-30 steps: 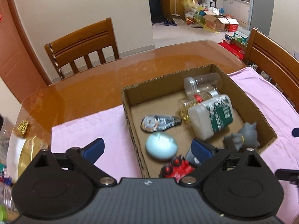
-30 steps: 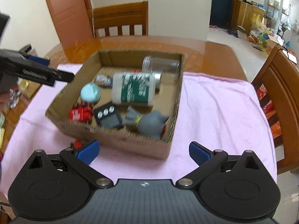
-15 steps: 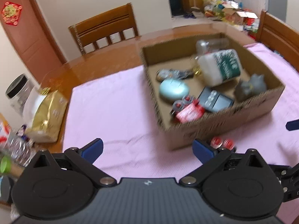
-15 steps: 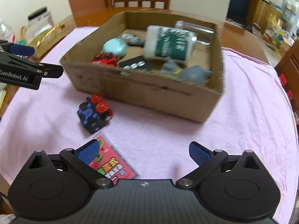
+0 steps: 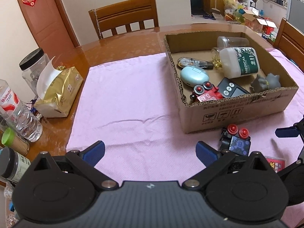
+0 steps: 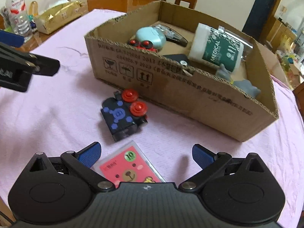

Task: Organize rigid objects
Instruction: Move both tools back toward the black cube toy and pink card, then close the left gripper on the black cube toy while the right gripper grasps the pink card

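My right claw (image 6: 145,153) spread wide, empty, hovering over pink card (image 6: 131,168), likely next pick. My left claw (image 5: 150,152) also wide, empty, over bare cloth (image 5: 123,102). Black toy car (image 6: 124,115) lies just outside box (image 6: 190,95), others already inside.

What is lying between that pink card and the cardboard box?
In the right wrist view, a black toy car with red wheels lies on the pink cloth between the pink card and the cardboard box.
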### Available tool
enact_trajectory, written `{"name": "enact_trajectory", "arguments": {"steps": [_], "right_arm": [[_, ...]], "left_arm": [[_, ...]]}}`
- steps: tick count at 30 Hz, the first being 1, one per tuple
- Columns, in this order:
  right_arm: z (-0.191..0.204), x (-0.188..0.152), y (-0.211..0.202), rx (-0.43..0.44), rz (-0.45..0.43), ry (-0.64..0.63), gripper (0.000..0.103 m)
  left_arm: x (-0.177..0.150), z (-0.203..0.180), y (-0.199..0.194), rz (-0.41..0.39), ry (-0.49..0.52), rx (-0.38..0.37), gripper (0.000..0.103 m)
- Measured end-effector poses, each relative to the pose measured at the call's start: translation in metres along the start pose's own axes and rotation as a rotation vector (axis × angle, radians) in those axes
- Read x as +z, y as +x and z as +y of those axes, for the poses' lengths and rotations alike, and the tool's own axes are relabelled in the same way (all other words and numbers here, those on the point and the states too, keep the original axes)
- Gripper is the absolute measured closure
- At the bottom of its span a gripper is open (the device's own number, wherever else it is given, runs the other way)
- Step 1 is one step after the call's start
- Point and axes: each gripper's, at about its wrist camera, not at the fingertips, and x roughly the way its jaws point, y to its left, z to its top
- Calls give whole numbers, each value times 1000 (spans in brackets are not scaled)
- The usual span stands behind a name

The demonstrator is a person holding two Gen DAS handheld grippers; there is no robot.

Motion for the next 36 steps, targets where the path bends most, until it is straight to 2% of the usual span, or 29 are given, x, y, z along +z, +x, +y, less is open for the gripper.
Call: {"name": "enact_trajectory", "arguments": {"steps": [6,13,19,24,36], "right_arm": [[-15,-17,-6,-14,33,30,0],[-34,-42,-20,-35,51,50,0],[-49,-58,-28,-32,71,94,0],[-68,-68,-26,17,76,156,0],[-70,-77,-36,47,31,87,0]], "left_arm": [[-2,-11,5,12,42,-48,2],[-9,-37,9,29,137,-181,2],[-23,-64,25,88,188,-263,2],[-28,-76,38,117,200,-294,2],[-13,-86,56,72,199,-308,0]]}}
